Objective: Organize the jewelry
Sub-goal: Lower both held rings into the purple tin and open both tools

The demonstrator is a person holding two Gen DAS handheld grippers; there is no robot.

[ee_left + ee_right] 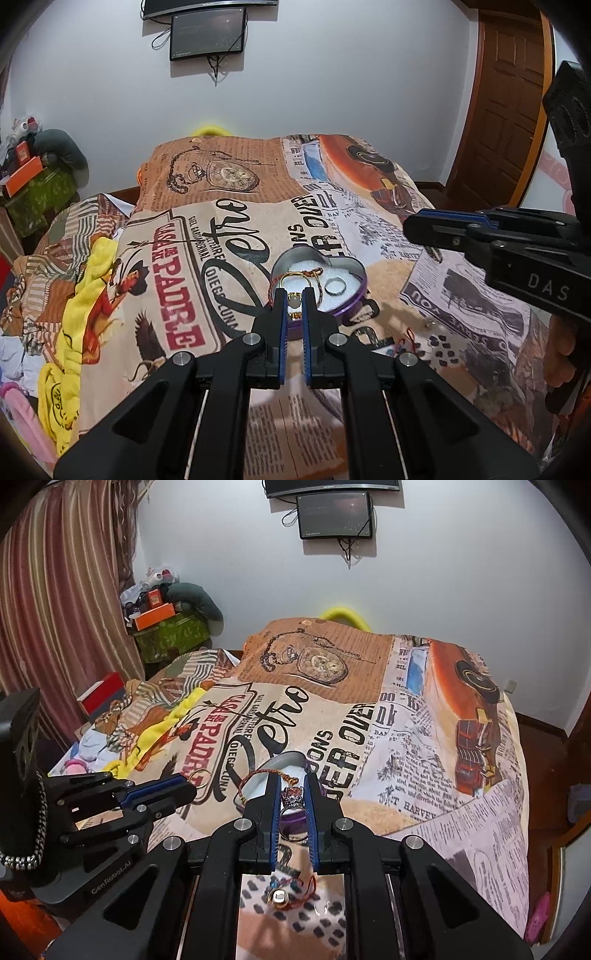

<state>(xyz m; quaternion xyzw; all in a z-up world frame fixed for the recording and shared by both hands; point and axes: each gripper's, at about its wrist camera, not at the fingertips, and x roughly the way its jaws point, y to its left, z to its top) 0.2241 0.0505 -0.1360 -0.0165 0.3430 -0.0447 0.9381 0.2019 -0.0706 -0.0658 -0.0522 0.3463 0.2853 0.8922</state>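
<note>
Over heart-shaped tin: left gripper pinches gold ring; right gripper clamps ornate jewelled ring.

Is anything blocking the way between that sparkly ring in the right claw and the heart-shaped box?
Nothing visible does. The right gripper holds the jeweled ring just short of the heart-shaped tin, whose top is open. The left gripper, holding a gold ring, hovers over the tin's near edge.

Left claw, right claw: black frames, blue pads, silver screws, white lettering.
</note>
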